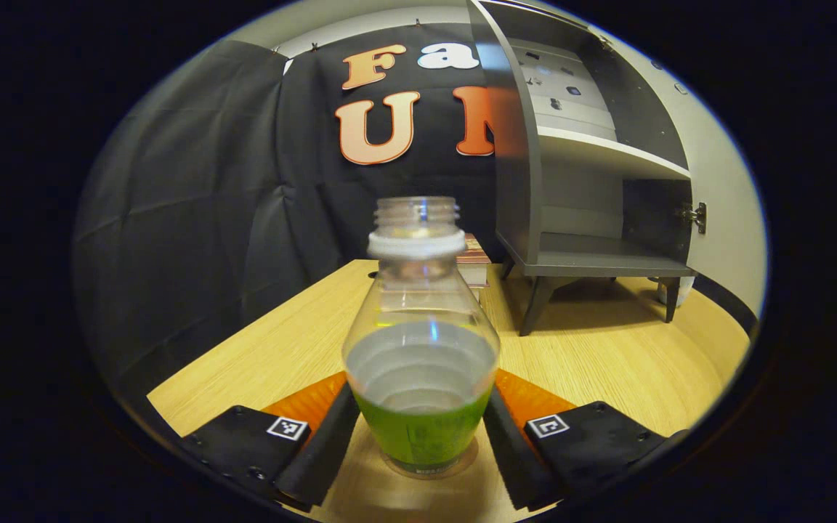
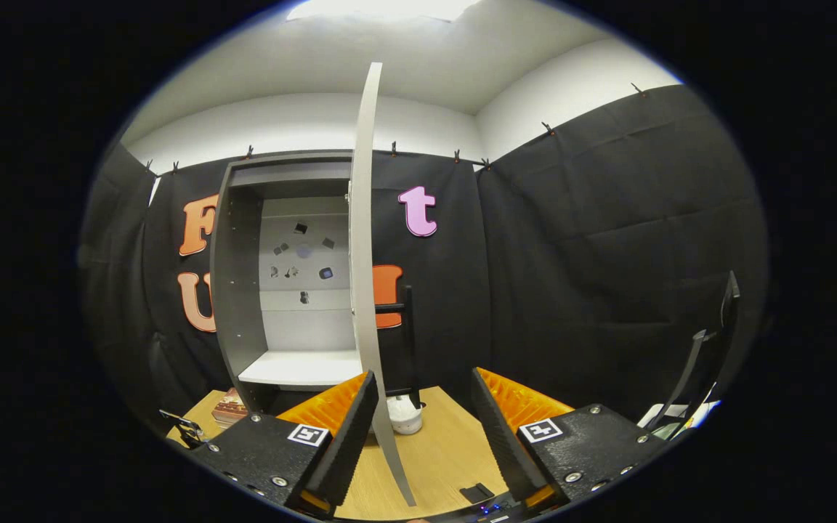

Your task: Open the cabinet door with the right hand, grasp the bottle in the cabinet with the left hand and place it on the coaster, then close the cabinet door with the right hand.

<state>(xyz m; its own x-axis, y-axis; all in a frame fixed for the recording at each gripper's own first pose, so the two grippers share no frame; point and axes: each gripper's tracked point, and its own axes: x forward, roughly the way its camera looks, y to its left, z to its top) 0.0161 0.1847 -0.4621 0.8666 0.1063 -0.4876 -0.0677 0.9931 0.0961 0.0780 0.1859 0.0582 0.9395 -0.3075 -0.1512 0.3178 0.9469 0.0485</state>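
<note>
**Bottle set on the table, cabinet door swung wide**

In the left gripper view, bare wooden table [image 1: 259,349] is seen left of the bottle [image 1: 422,341], with the open cabinet [image 1: 578,181] well apart at the back right. The bottle stands upright between the left gripper [image 1: 422,428] fingers, on a clear round coaster [image 1: 429,468]; whether the fingers press it cannot be told. In the right gripper view, the cabinet door [image 2: 364,276] is seen edge-on beside one finger of the right gripper [image 2: 422,428], whose jaws are spread wide around nothing.
</note>
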